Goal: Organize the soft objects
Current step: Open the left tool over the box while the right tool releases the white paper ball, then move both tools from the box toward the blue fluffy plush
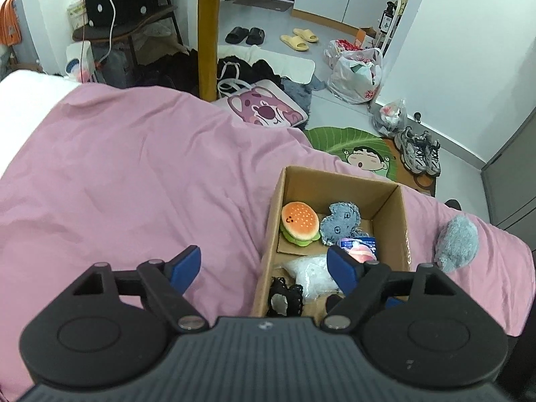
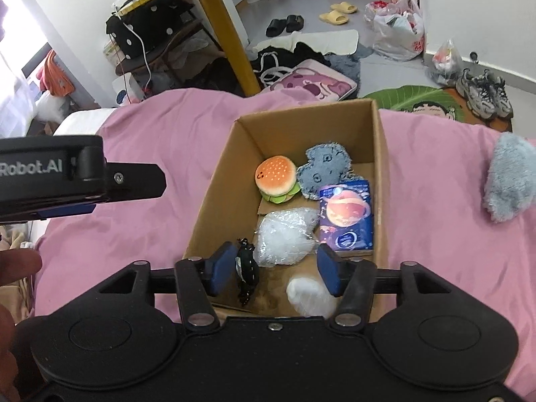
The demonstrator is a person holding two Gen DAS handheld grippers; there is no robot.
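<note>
A cardboard box (image 2: 380,154) sits on the pink bedcover (image 2: 160,147). Inside lie a burger plush (image 2: 276,178), a blue-grey flat plush (image 2: 323,169), a blue tissue pack (image 2: 346,219), a clear plastic bundle (image 2: 284,236), a black lace item (image 2: 247,271) and a small white object (image 2: 310,296). A grey fluffy plush (image 2: 509,181) lies on the cover right of the box. My right gripper (image 2: 275,271) is open and empty over the box's near end. My left gripper (image 1: 264,269) is open and empty at the box's left edge (image 1: 268,248); the burger plush (image 1: 299,222) and grey fluffy plush (image 1: 457,243) show there too.
Beyond the bed the floor holds a yellow table leg (image 2: 222,30), a pink cushion (image 2: 310,82), plastic bags (image 2: 397,30), sneakers (image 2: 484,92), slippers (image 2: 338,11) and a green cartoon mat (image 2: 418,100). The left gripper's body (image 2: 67,177) juts in at the left.
</note>
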